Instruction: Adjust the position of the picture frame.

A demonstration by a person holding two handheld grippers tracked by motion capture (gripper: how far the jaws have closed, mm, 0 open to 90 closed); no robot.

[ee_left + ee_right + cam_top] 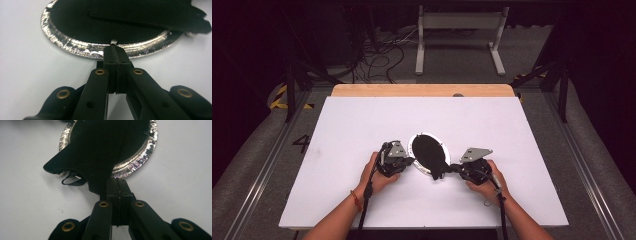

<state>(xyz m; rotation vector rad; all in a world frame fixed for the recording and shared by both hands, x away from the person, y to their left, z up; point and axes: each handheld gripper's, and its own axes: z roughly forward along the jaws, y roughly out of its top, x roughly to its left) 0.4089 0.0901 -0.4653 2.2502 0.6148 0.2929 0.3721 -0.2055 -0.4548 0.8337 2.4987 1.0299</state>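
Bright overhead light washing the white worktop [362, 125], room behind sitting dark, foil rim [75, 47] glinting, black cloth [100, 150] losing detail, near tongs blurring softly

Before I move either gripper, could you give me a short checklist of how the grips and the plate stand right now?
1. Left gripper shut at the near rim of the silver plate: ok; whether it pinches the rim, cannot tell.
2. Right gripper shut on the black cloth: ok.
3. Cloth lying over the plate, one end hanging past the rim: ok.
4. Plate flat on the white table: ok.
5. Small loop on the cloth hanging free of the jaws: ok.
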